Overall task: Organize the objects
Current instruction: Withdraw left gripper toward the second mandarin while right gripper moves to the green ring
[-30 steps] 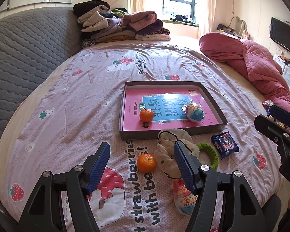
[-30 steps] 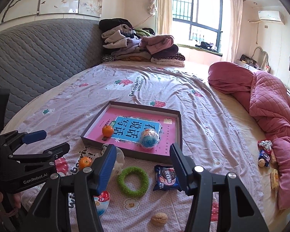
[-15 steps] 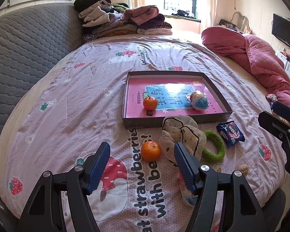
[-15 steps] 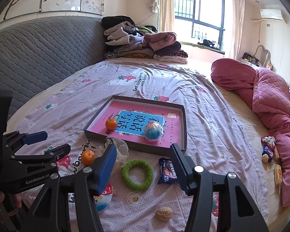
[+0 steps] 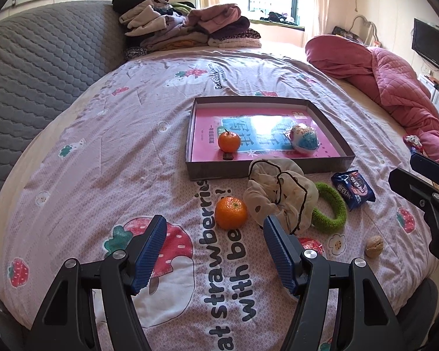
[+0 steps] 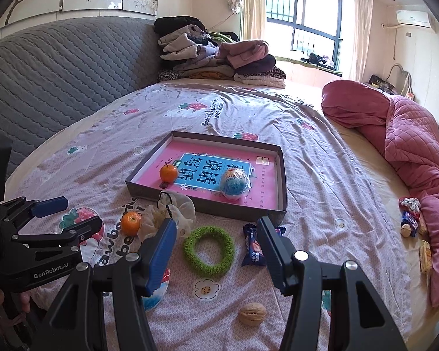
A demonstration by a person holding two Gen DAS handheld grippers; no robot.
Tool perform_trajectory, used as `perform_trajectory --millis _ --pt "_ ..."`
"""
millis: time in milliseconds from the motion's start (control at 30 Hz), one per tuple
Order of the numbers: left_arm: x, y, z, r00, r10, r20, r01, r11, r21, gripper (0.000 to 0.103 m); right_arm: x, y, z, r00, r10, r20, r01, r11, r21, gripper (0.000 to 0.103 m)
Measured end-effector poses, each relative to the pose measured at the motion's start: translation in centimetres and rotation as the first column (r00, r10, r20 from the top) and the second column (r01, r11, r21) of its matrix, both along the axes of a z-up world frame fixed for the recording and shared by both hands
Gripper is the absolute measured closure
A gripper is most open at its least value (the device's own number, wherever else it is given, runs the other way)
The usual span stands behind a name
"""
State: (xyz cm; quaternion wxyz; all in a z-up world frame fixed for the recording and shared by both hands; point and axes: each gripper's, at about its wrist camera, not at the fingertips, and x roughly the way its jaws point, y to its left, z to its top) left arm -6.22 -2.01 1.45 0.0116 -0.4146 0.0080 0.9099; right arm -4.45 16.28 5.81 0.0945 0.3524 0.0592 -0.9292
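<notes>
Both grippers over the near edge of the bed [image 5: 73,134], each with fingers apart and nothing between them.

Left gripper [image 5: 212,237] lines up on the loose orange [image 5: 230,213], which sits on the sheet just in front of it, touching or nearly touching the cream scrunchie [image 5: 281,193] on its right. Right gripper [image 6: 216,234] frames the green ring [image 6: 208,251]; snack pack [image 6: 253,248] lies partly behind its right finger.

Box [image 5: 266,172] sits farther up the bed, already holding an orange [image 5: 229,141] and a wrapped ball [image 5: 304,140]. Walnut [image 6: 252,313] and a blue-red packet [image 6: 158,289] lie nearest, the packet mostly hidden under the fingers.

Risks, as I judge them:
- Orange is round on a soft sheet: an off-centre close could push it away, or roll it into the scrunchie.
- Right finger of the left gripper may snag scrunchie fabric and drag it along.
- Ring lies flat and soft; fingers may press into the bedding and pinch sheet instead.
- The two grippers work close together; a crossing reach could knock them.
- Box wall is low: a carried item could clip the near rim.
</notes>
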Motion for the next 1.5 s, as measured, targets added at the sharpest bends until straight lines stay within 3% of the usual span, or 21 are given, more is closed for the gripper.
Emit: perform_trajectory --millis 1500 --pt "0.0 -0.1 -4.3 0.994 -0.011 0.105 0.009 1.000 0.013 0.033 0.0 -1.0 -6.4 0.991 0.034 0.126 -0.041 0.998 0.051 0.046"
